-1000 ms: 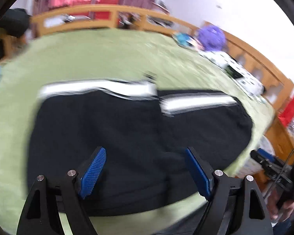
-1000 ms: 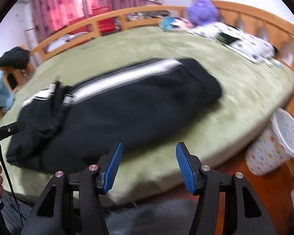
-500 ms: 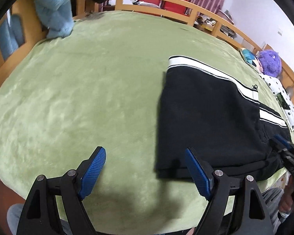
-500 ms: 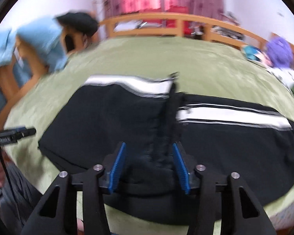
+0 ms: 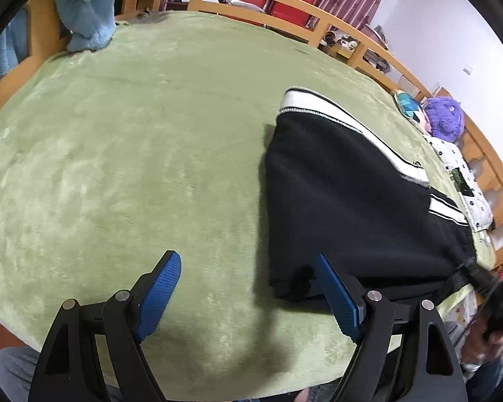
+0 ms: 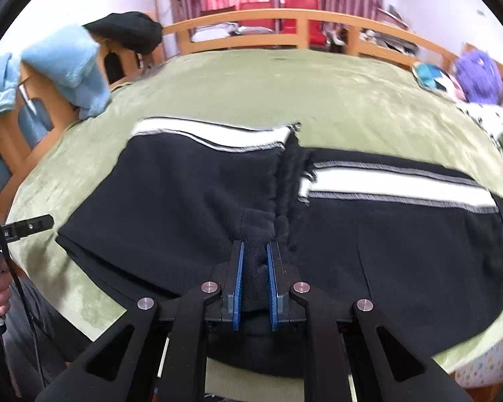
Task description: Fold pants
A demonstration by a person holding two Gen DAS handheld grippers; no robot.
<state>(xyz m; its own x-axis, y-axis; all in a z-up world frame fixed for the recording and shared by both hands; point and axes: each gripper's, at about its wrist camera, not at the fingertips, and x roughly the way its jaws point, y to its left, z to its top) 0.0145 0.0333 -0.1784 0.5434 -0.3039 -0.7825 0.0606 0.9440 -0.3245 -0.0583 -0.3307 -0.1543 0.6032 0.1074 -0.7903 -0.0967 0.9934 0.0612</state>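
Observation:
Black pants (image 6: 369, 234) with a white side stripe lie on a green bed cover (image 6: 285, 87), one part folded over the other. They also show in the left wrist view (image 5: 345, 201) at the right. My right gripper (image 6: 254, 278) is shut on a bunch of the black fabric at the near edge, where the two parts meet. My left gripper (image 5: 248, 288) is open and empty, low over the green cover; its right finger is beside the pants' near left corner.
A wooden bed rail (image 6: 285, 20) runs around the far side. A light blue blanket (image 6: 67, 67) and a dark garment (image 6: 127, 33) hang at the left. A purple plush toy (image 6: 479, 77) and a spotted pillow (image 5: 466, 181) lie at the right.
My right gripper swung in over the pants and shut on the fabric at the near edge. My left gripper moved left off the pants to their corner and stayed open.

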